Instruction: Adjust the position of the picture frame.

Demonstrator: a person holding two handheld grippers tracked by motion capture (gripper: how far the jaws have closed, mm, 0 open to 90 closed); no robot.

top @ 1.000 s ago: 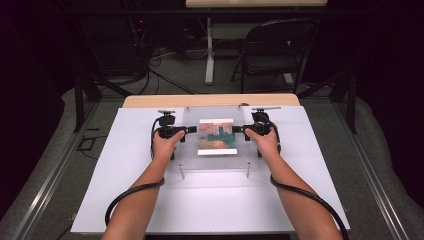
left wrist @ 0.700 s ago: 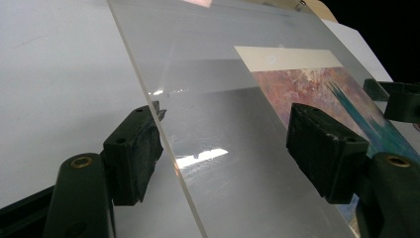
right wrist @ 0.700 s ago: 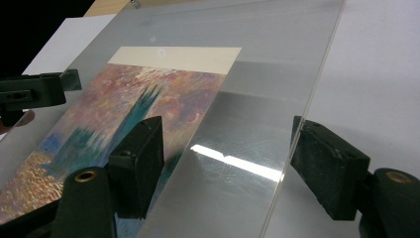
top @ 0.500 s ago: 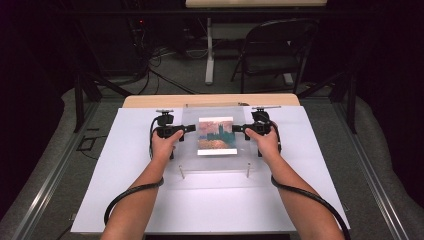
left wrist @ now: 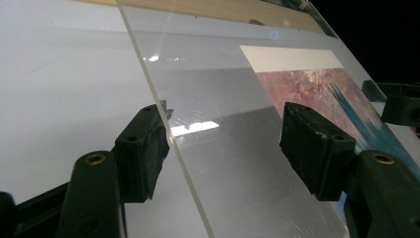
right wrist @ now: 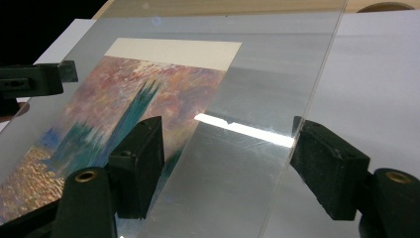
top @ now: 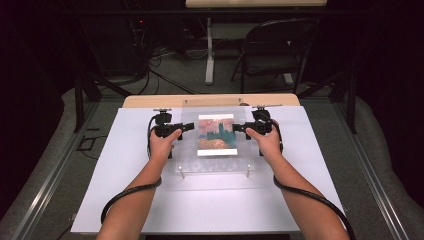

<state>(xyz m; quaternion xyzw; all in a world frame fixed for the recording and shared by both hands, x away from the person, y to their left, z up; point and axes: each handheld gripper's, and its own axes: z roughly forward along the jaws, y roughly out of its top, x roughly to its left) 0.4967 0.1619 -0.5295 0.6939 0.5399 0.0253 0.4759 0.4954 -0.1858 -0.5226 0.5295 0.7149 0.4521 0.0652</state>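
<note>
A clear sheet (top: 215,150) lies on the white table (top: 125,200), resting on short metal posts (top: 181,174) at its corners. Under the sheet, at its centre, lies a painted picture (top: 217,134) with a pale band along its far and near edges.

The left tool (top: 186,128) stands at the left edge of the sheet, held by the left hand (top: 161,145). In the left gripper view, the left tool (left wrist: 225,144) straddles that edge: one jaw sits outside the sheet, just beside the edge, and the other stands over the sheet, well apart from the first. The jaws have just been closing, with the sheet edge between them. The pads do not press on the sheet; the left tool is released.

The right tool (top: 239,128) stands at the right edge of the sheet, held by the right hand (top: 267,145). In the right gripper view, the right tool (right wrist: 228,158) straddles the right edge in the same manner: one jaw over the sheet near the picture (right wrist: 114,129), the other outside the sheet, beside its edge. The jaws stand wide and do not clamp the sheet (right wrist: 247,148); the right tool is released.

Across the sheet from the left tool, the opposite tool shows at the far edge. A cable (top: 130,195) trails from each tool toward the near table edge.
</note>
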